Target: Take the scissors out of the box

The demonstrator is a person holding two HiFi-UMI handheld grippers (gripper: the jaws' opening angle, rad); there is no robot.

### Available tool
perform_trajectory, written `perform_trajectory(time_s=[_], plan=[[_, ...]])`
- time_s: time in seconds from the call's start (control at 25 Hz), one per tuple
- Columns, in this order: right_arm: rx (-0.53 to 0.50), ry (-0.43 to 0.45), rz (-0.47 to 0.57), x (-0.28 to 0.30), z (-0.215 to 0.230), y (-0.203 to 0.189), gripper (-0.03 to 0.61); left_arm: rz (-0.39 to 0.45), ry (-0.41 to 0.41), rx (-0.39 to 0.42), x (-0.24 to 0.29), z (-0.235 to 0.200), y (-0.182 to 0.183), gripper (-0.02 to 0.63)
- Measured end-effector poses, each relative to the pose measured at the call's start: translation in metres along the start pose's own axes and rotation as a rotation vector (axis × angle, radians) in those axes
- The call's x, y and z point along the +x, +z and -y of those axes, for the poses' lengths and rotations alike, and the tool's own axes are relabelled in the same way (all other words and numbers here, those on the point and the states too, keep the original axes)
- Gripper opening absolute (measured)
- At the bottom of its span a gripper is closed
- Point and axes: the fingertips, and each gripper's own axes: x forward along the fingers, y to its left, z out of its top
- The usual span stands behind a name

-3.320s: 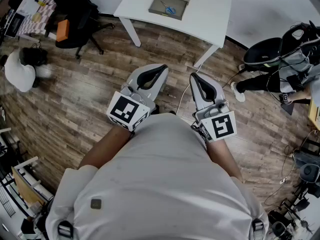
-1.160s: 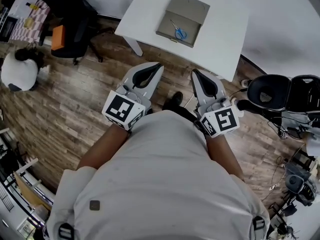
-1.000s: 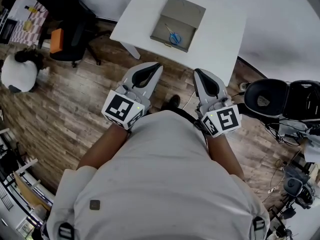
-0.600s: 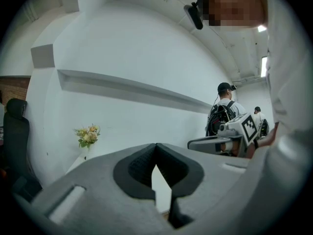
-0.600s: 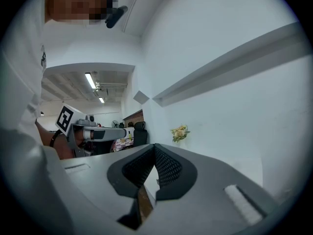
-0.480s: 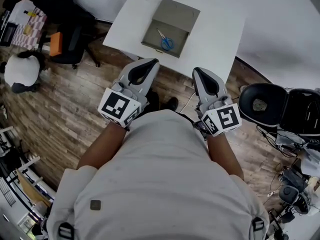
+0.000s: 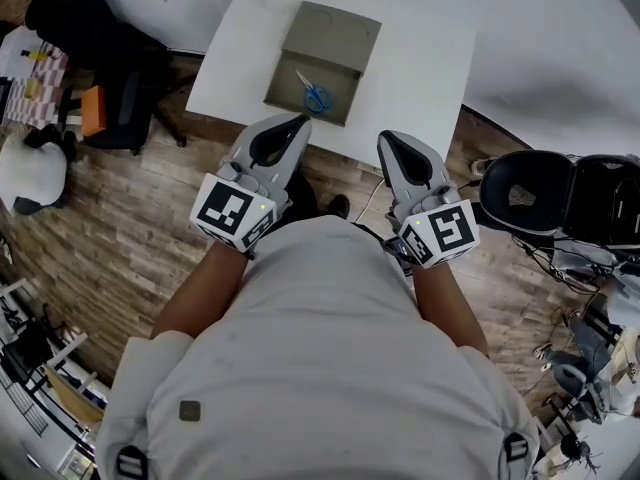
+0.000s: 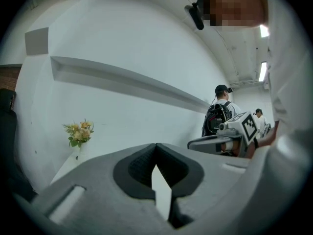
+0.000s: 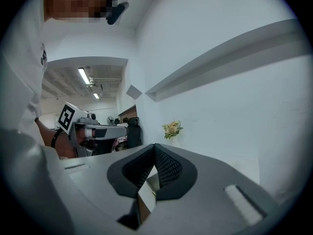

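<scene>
The scissors [image 7: 317, 96] lie inside the open box [image 7: 338, 34] on the white surface [image 7: 430, 63]. The left gripper [image 7: 302, 119] and right gripper [image 7: 384, 137] hang by its near edge (fingers of both pressed together, empty).

Our left tool [image 7: 300, 120] and right tool [image 7: 386, 137] sit side by side mid-frame, jaws together, nothing between them.

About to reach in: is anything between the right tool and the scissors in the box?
Nothing visible. The box is open and the scissors lie uncovered inside; the right tool has only the box's near wall to clear.
</scene>
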Motion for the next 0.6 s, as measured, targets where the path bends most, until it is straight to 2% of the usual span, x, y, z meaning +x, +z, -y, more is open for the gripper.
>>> perform_trajectory(time_s=[0.4, 0.6], plan=[[0.023, -0.014, -0.119, 0.073, 0.018, -0.024, 0.012, -0.071, -0.041, -0.051, 0.022, -0.064, -0.022, 0.0], [0.027, -0.018, -0.207, 0.112, 0.026, -0.047, 0.04, -0.108, -0.048, -0.077, 0.033, -0.1, -0.042, 0.0]])
